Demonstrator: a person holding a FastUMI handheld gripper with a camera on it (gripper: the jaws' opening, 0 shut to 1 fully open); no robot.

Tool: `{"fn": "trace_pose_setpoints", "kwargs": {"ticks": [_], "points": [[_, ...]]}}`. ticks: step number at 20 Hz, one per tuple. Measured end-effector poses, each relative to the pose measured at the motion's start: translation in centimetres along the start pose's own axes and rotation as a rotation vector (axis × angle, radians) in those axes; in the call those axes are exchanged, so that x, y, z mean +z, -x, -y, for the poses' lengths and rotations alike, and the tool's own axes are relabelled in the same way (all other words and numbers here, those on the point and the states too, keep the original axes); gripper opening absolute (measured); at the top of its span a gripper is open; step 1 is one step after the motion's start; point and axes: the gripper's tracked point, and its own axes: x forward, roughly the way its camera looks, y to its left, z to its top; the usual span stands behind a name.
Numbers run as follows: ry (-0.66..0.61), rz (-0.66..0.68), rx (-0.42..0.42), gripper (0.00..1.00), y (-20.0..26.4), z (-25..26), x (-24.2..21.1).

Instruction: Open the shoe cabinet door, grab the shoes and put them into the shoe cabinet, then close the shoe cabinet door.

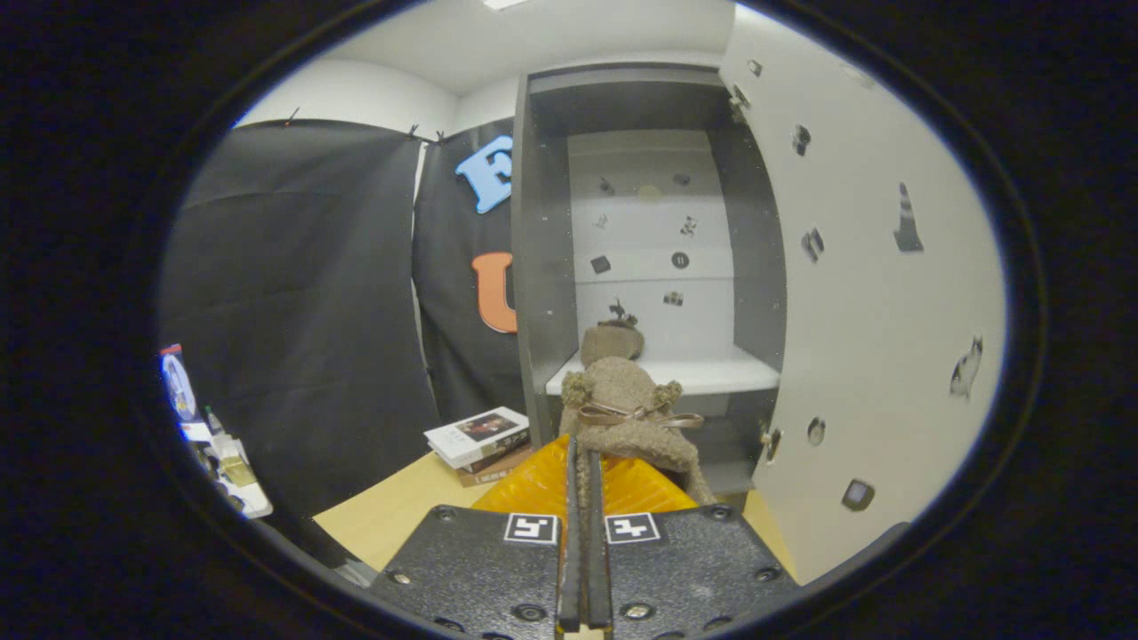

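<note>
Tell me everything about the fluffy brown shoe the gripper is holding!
The fluffy shoe is tan and looks woolly, like a bootie, with two pom-poms near its top and a shiny brown ribbon bow across the front. The gripper has both fingers pinched shut on its edge, so it hangs in the air just ahead of them. It is right in front of the open cabinet's white shelf, where a second matching shoe already sits.

Black cloth booth wall point(293, 293), white ceiling w/ light point(503, 4), wood tabletop point(400, 511) — stacked books point(478, 437)
</note>
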Motion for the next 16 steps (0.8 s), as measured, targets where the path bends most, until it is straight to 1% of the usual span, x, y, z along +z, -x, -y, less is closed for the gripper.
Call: {"fn": "trace_pose_setpoints", "kwargs": {"ticks": [3, 6, 7, 10, 12, 16], "points": [[0.033, -0.003, -0.039, 0.06, -1.5, 1.8, 3.7], [0.007, -0.002, -0.057, 0.06, -4.1, 4.0, 7.1], [0.007, -0.005, -0.077, 0.07, -5.2, 5.3, 8.3], [-0.018, -0.021, -0.112, 0.06, -8.0, 7.7, 10.6], [-0.036, -0.036, -0.112, 0.06, -10.1, 8.8, 11.7], [0.032, -0.049, -0.155, 0.07, -15.6, 10.3, 12.6]]}}
